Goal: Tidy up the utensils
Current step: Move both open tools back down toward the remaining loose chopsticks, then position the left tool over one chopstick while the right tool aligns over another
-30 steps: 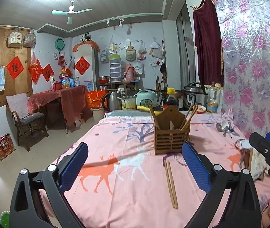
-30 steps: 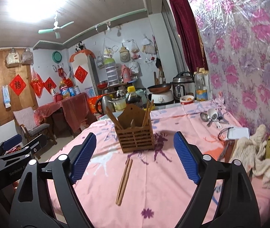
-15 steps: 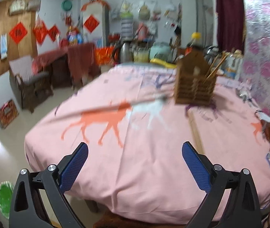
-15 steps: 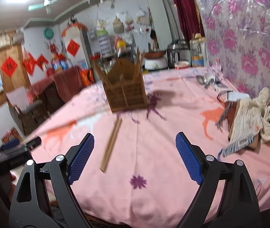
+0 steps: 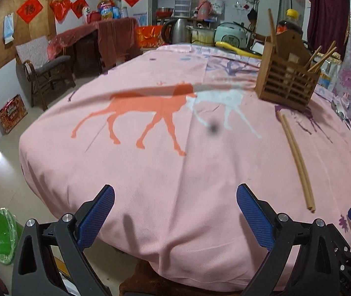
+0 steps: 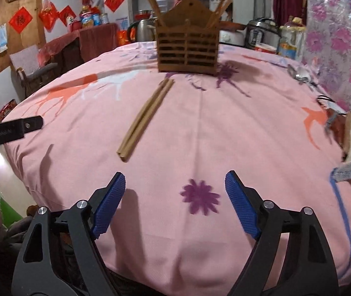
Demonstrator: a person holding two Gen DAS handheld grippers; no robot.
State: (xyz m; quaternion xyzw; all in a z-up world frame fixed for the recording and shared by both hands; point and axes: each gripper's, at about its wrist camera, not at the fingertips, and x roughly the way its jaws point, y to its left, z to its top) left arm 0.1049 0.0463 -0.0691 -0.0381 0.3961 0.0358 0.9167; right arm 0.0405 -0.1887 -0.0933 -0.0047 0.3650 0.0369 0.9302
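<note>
Left wrist view: the left tongs [image 5: 175, 212] are wide open with nothing between them, now dipped down over the near edge of the bench [image 5: 150, 172]; a second ago they faced the room. The chopsticks [image 5: 296, 160] lie loose to the right, with the holder [image 5: 286, 86] at their far end.

Right wrist view: the right tongs [image 6: 175, 197] have dropped too, their jaws closing a bit but empty. The chopsticks [image 6: 145, 120] sit just left of centre, pointing at the holder [image 6: 187, 51], which already has some sticks in it. Looks like both hands are lining up for the pickup, so nothing's sorted yet.
</note>
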